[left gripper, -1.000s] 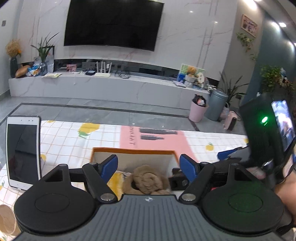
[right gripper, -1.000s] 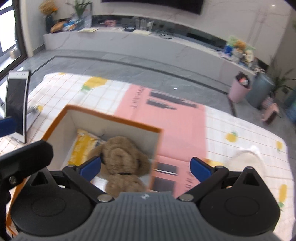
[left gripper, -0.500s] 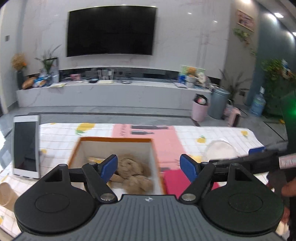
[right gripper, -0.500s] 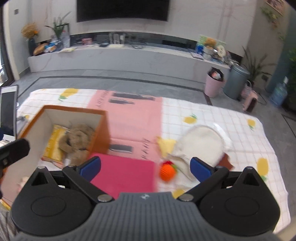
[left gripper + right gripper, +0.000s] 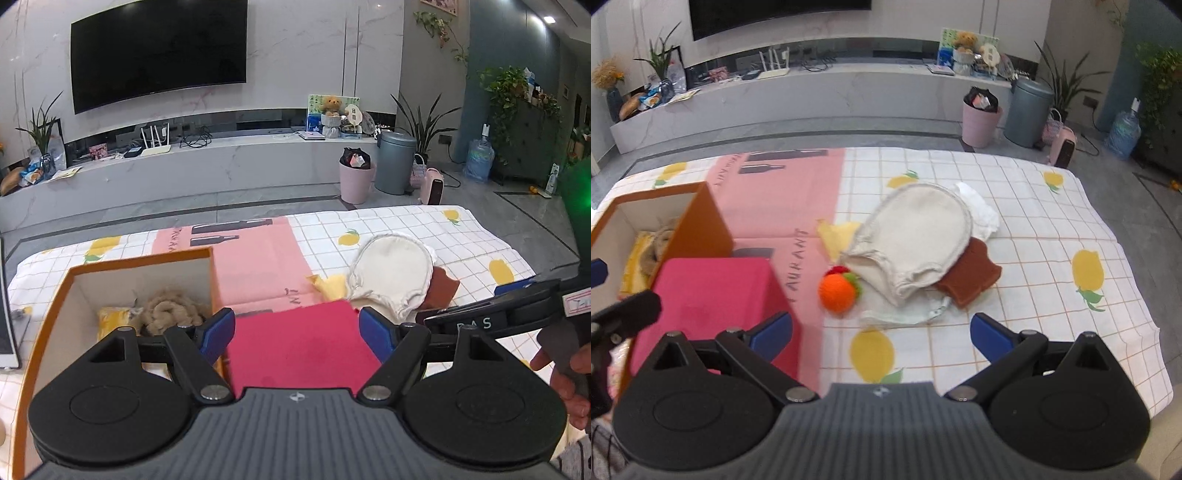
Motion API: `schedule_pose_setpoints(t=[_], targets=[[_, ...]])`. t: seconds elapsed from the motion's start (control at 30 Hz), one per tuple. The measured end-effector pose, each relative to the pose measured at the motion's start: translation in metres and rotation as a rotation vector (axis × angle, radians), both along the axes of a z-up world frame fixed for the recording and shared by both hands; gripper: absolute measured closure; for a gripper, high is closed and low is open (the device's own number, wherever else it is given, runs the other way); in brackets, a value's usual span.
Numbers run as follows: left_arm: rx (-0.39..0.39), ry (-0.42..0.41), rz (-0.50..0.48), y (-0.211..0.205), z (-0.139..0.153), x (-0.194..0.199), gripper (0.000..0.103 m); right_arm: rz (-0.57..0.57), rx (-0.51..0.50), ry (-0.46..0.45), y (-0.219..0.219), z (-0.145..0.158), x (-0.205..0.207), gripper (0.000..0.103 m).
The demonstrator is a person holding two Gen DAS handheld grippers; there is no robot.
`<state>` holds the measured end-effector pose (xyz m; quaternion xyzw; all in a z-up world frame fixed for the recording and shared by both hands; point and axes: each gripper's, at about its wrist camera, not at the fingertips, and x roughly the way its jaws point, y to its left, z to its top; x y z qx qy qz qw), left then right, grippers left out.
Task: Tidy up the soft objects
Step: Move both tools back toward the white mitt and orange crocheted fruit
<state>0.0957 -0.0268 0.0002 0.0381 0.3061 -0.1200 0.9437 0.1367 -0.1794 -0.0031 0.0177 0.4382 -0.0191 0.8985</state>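
Loosely heaped, a round cream cloth mitt (image 5: 916,236) lies beyond both empty, wide-spread hand-held grippers (image 5: 881,334) (image 5: 297,332).

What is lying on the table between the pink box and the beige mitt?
In the right wrist view, an orange knitted ball lies between the pink box and the beige mitt, close beside the mitt.

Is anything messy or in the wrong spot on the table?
Yes. The soft things lie in a jumbled heap: a cream mitt lies over a brown cloth and white cloths, with the orange knitted ball beside it. Only the teddy bear is in the orange box.
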Motion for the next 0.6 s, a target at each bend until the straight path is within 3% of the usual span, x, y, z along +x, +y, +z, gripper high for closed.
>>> schedule_pose_setpoints(t=[0.23,0.33,0.4,0.6], targets=[[-0.016,0.006,0.016,-0.007,-0.003,0.024,0.013,-0.055,0.287,0.064,-0.038,-0.047,0.048,0.003],[-0.061,0.023,0.034,-0.002,-0.009,0.033,0.013,-0.058,0.312,0.091,-0.031,-0.067,0.065,0.003],[-0.077,0.041,0.043,0.002,-0.015,0.037,0.013,-0.046,0.314,0.100,-0.025,-0.075,0.073,0.010],[-0.055,0.107,0.000,0.002,-0.032,0.045,0.013,-0.072,0.390,0.085,-0.020,-0.089,0.092,0.015]])
